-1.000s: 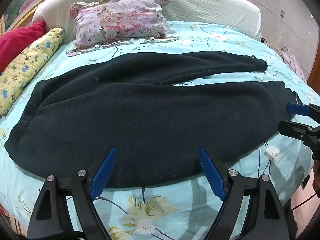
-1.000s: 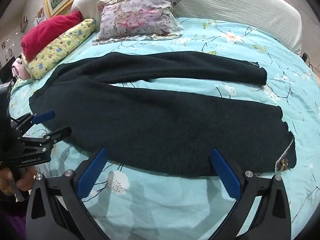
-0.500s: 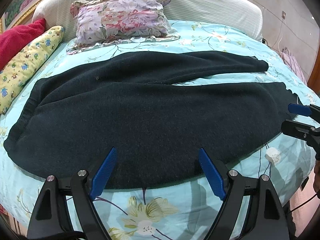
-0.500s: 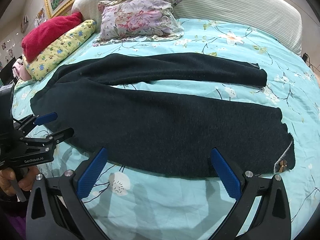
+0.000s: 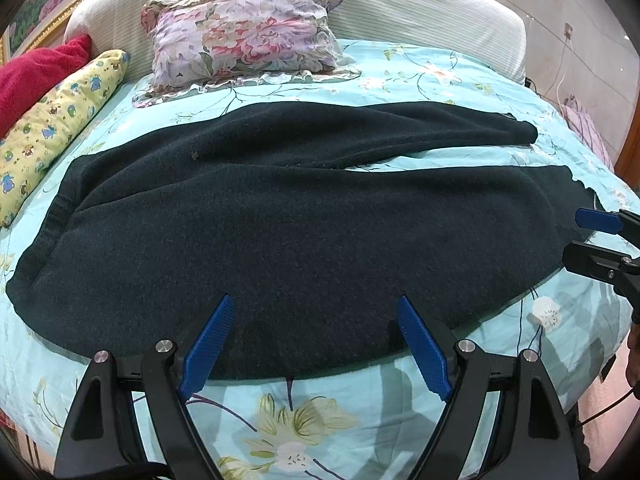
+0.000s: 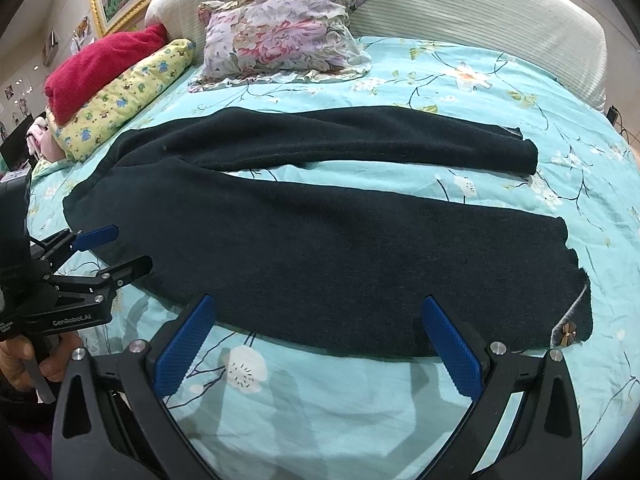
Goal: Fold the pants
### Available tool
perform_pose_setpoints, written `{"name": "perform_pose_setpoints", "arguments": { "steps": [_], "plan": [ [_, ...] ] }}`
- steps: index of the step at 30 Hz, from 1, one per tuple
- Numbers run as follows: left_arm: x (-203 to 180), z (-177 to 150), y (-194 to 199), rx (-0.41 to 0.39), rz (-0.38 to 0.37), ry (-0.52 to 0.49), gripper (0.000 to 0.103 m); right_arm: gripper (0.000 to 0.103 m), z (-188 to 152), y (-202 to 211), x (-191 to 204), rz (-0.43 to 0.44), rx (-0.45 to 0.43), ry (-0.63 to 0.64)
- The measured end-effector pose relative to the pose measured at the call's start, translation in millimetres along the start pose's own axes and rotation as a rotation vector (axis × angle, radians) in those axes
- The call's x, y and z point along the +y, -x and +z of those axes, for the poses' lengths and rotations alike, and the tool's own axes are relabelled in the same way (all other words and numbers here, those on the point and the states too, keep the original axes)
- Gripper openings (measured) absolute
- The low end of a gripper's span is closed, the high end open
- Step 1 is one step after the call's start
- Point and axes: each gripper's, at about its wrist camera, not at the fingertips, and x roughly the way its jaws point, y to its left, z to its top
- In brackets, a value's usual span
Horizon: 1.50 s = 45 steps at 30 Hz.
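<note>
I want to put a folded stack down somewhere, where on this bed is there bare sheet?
Bare sheet lies between the floral pillow and the headboard's right end, beyond the pants. A narrow strip runs along the near edge by the right gripper; a thin wedge separates the legs. The left side is crowded: yellow bolster, red pillow.

One pair of dark pants (image 5: 288, 232) is counted, spread on one bed (image 5: 432, 76) under a floral sheet. Two trouser legs are counted. Three cushions are listed at the head edge: one floral pillow (image 5: 244, 36), one yellow patterned bolster (image 5: 52, 128), one red cushion (image 5: 32, 76). Two hand-held grippers are entered: left hand-held gripper (image 5: 316, 340), right hand-held gripper (image 6: 320, 340), each with two blue pads.
</note>
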Motion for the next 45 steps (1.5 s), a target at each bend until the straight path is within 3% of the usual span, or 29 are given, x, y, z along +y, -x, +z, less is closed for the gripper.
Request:
{"name": "perform_pose_setpoints", "arguments": {
  "steps": [28, 45],
  "plan": [
    [-5.2, 3.4, 0.1, 0.001, -0.016, -0.015, 0.084, 0.103, 0.2, 7.1, 2.7, 0.017, -0.017, -0.019],
    [-11.9, 32.5, -8.1, 0.028, -0.119, -0.080, 0.084, 0.103, 21.2, 10.4, -17.3, 0.068, -0.036, -0.060]
  ]
}}
